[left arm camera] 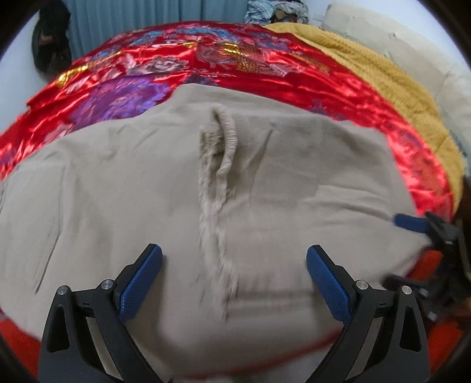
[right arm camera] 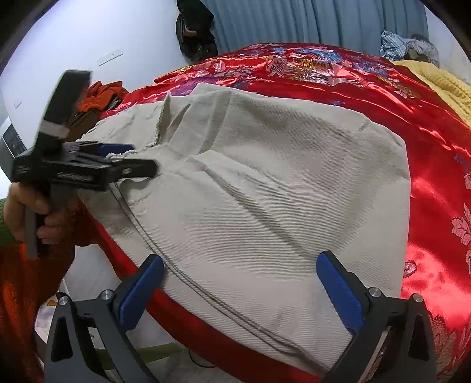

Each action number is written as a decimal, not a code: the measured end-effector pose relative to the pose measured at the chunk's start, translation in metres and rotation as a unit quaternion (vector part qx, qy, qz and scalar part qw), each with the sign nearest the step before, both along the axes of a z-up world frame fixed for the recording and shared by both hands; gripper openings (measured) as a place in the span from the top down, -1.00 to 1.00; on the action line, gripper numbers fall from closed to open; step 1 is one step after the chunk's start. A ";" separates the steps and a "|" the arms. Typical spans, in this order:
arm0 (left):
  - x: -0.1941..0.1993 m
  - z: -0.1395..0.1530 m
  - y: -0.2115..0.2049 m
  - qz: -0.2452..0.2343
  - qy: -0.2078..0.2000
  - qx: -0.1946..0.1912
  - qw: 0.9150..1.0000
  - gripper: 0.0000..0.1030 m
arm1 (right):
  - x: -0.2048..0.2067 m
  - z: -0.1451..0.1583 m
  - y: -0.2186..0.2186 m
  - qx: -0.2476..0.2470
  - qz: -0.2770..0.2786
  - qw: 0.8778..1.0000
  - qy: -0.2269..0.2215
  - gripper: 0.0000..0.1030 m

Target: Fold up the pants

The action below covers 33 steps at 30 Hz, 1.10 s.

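Beige pants (left arm camera: 265,182) lie spread on a red satin bedspread (left arm camera: 206,59), with frayed hems (left arm camera: 217,165) meeting near the middle. My left gripper (left arm camera: 234,265) hovers open just above the pants, with nothing between its blue pads. In the right wrist view the pants (right arm camera: 265,191) reach the bed's near edge. My right gripper (right arm camera: 240,274) is open over their near part, empty. The left gripper (right arm camera: 129,159) shows there at the left, over the frayed hem. The right gripper also shows at the right edge of the left wrist view (left arm camera: 412,224).
A yellow knitted blanket (left arm camera: 382,73) lies along the bed's right side. Blue curtains (right arm camera: 309,23) hang behind the bed. A dark bag (right arm camera: 195,29) hangs at the wall. Orange clothes (right arm camera: 103,91) lie beyond the bed's left edge.
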<state>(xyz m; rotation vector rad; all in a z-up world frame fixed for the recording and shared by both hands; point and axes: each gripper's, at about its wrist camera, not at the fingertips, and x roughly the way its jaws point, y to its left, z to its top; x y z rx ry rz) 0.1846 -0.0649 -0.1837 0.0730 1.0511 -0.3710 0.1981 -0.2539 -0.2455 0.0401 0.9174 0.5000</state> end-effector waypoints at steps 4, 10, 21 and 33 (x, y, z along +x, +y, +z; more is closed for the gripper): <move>-0.005 0.032 0.045 0.045 -0.007 -0.036 0.998 -0.92 | 0.000 0.000 0.001 -0.003 0.001 1.000 0.000 -1.00; 0.008 0.069 0.171 0.208 -0.034 -0.125 0.970 -0.92 | 0.002 0.000 0.002 -0.004 0.000 1.000 0.001 -1.00; -0.021 0.031 0.331 0.421 0.021 -0.284 0.861 -0.88 | 0.001 0.000 0.002 -0.004 0.000 1.000 0.001 -1.00; -0.010 -0.013 0.332 0.423 0.051 -0.297 0.855 0.18 | 0.002 0.000 0.002 -0.008 -0.002 1.000 0.001 -1.00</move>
